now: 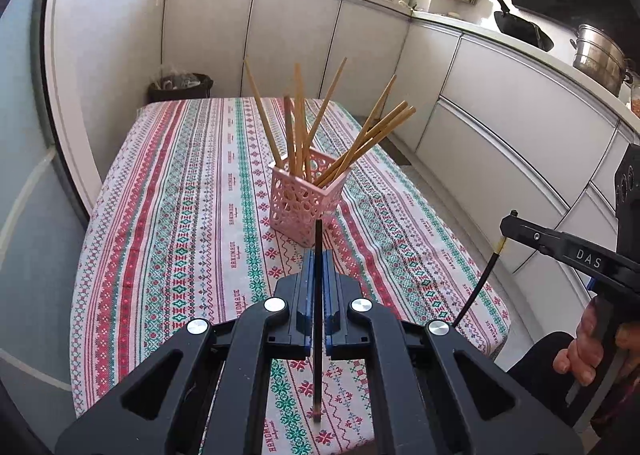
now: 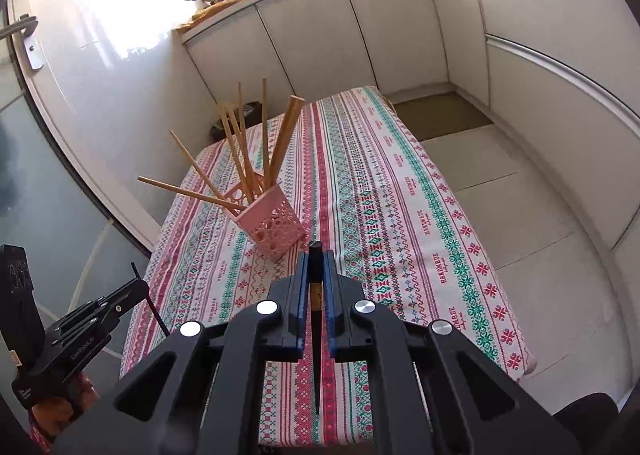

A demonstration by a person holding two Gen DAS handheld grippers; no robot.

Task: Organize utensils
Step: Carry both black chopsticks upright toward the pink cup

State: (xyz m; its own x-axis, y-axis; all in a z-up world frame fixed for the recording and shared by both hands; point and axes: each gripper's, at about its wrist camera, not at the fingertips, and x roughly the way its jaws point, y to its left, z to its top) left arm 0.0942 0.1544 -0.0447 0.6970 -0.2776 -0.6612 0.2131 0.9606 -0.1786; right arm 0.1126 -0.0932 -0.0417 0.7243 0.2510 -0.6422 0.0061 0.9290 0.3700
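Note:
A pink perforated basket (image 1: 302, 203) stands on the patterned tablecloth and holds several wooden chopsticks (image 1: 298, 123) fanned out upward. It also shows in the right wrist view (image 2: 274, 225) with the chopsticks (image 2: 244, 151). My left gripper (image 1: 319, 259) is shut on a black chopstick (image 1: 317, 319), held above the table just short of the basket. My right gripper (image 2: 316, 259) is shut on another black chopstick (image 2: 316, 355), also just short of the basket. The right gripper shows at the right edge of the left wrist view (image 1: 508, 223), its chopstick (image 1: 478, 287) hanging down.
The table (image 1: 168, 215) is covered by a red, green and white cloth. White cabinets (image 1: 500, 115) run behind and to the right, a counter with a wok (image 1: 520, 29) and steel pot (image 1: 598, 57) above. A dark bin (image 1: 180, 87) stands beyond the table.

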